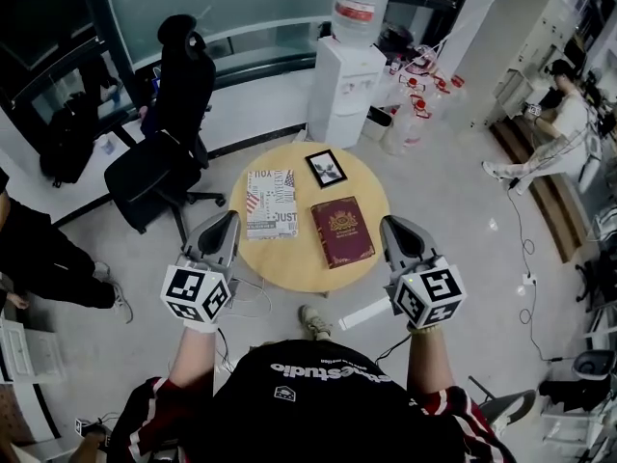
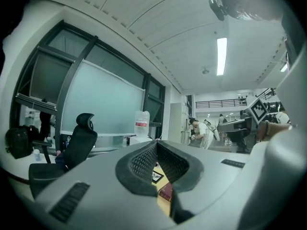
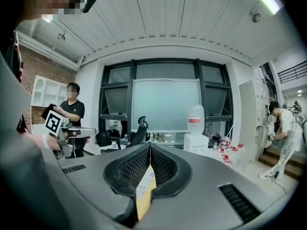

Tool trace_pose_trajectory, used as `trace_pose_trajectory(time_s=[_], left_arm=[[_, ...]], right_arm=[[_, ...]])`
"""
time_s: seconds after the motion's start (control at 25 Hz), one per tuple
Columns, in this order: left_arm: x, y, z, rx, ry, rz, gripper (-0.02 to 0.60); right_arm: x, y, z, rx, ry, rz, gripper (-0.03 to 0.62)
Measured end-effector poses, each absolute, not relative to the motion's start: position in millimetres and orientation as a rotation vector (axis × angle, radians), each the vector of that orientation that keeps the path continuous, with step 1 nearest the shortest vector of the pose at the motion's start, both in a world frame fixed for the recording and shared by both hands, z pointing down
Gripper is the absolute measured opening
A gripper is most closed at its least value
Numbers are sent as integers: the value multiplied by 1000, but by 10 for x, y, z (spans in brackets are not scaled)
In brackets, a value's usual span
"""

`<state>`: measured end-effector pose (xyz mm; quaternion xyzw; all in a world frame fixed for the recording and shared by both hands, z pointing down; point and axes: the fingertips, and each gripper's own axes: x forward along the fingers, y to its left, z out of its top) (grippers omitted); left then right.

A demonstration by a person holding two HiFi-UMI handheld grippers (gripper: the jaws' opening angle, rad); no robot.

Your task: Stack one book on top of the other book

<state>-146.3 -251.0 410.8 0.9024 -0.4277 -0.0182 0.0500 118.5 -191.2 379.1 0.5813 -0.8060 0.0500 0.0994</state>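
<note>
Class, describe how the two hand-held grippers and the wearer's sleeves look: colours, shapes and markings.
Both the left gripper and right gripper have smooth grey shells tapering to the tips. Each carries a white cube printed with black square markers. The pads are dark and mesh-textured. The sleeves are red and black, below a black shirt with white lettering.

overhead head view; level gripper views beside shared table [image 1: 284,263]
</note>
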Motion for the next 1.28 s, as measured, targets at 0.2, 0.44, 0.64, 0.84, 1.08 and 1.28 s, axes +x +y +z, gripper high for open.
trace_pose_trajectory(time_s=[0.2, 0.44, 0.64, 0.84, 1.08, 1.28], left_arm=[[-1346, -2592, 4095, 2752, -1313, -68, 17], [-1243, -2675, 4084, 2759, -1327, -51, 17], [-1180, -2708, 4074, 2758, -1346, -45, 17], [-1185, -2749, 4085, 2747, -1366, -44, 17], [-1236, -2808, 4134, 2719, -1384, -47, 17], [-1249, -2882, 4127, 2710, -1399, -66, 17]], right_arm=[[1221, -2077, 3790, 1680, -2417, 124, 29], [1243, -2245, 3851, 1642, -2449, 139, 29], [1205, -2353, 3890, 1596, -2476, 125, 31], [1126, -2472, 3964, 1535, -2508, 149, 76], [957, -2618, 4127, 1443, -2547, 211, 134], [884, -2793, 4338, 1398, -2526, 250, 137]])
